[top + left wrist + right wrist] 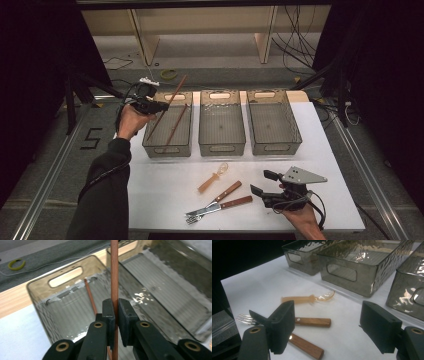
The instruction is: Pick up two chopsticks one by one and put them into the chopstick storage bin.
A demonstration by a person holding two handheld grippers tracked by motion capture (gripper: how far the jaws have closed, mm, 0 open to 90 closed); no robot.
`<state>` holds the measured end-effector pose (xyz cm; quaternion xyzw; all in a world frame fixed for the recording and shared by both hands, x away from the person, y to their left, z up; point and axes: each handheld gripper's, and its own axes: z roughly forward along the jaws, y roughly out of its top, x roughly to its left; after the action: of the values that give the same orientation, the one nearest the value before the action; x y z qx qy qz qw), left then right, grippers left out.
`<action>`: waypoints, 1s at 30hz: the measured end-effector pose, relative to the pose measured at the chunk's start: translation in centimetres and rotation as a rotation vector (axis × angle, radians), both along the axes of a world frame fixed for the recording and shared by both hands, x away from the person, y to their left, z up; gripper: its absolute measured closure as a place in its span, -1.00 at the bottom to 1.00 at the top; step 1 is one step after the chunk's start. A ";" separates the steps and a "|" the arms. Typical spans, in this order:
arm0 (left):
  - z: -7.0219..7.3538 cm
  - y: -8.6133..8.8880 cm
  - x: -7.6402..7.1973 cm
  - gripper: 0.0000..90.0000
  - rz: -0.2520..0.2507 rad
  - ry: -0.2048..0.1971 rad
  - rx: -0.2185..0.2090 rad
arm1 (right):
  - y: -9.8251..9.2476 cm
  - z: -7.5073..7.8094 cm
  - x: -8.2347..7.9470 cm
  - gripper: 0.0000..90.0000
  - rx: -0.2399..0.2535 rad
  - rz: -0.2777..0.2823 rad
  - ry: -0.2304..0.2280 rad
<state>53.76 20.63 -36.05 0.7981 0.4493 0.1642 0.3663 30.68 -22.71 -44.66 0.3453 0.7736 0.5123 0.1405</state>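
Note:
My left gripper (164, 106) is over the left bin (166, 150), shut on a long reddish-brown chopstick (178, 89) that slants up past the bin's far rim. In the left gripper view the chopstick (114, 277) runs straight up between the closed pads (109, 312). A second chopstick (176, 125) lies slanted inside that bin. My right gripper (262, 182) sits low at the table's front right, open, nothing between its fingers. To its left lie a translucent spoon (212, 178) and two wooden-handled utensils (227, 191), at least one a fork (245, 318).
Three smoky clear bins stand in a row at the back; the middle bin (221, 148) and right bin (275, 147) hold nothing I can see. A yellow ring (168, 74) lies on the floor beyond the table. Cables and a stand crowd the far right.

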 end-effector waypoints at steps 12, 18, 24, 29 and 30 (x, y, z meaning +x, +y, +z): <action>-2.6 0.6 0.6 0.85 0.039 0.024 -0.010 | 0.0 0.0 0.0 -0.35 0.000 0.000 0.003; -3.3 0.7 0.7 0.85 0.048 0.034 -0.008 | 0.0 -0.1 0.0 -0.35 -0.002 0.000 0.003; -4.0 0.9 0.7 0.85 0.057 0.052 -0.001 | 0.0 -0.1 0.0 -0.35 0.001 -0.002 0.004; -4.5 1.0 0.7 0.83 0.066 0.063 -0.012 | 0.0 -0.1 0.0 -0.35 -0.002 0.000 0.003; -4.6 1.1 0.7 0.82 0.067 0.066 -0.011 | 0.0 -0.1 0.0 -0.35 -0.002 0.000 0.003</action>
<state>54.45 21.72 -40.67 0.7856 0.4886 0.1477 0.3498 30.65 -22.72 -44.71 0.3456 0.7745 0.5110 0.1398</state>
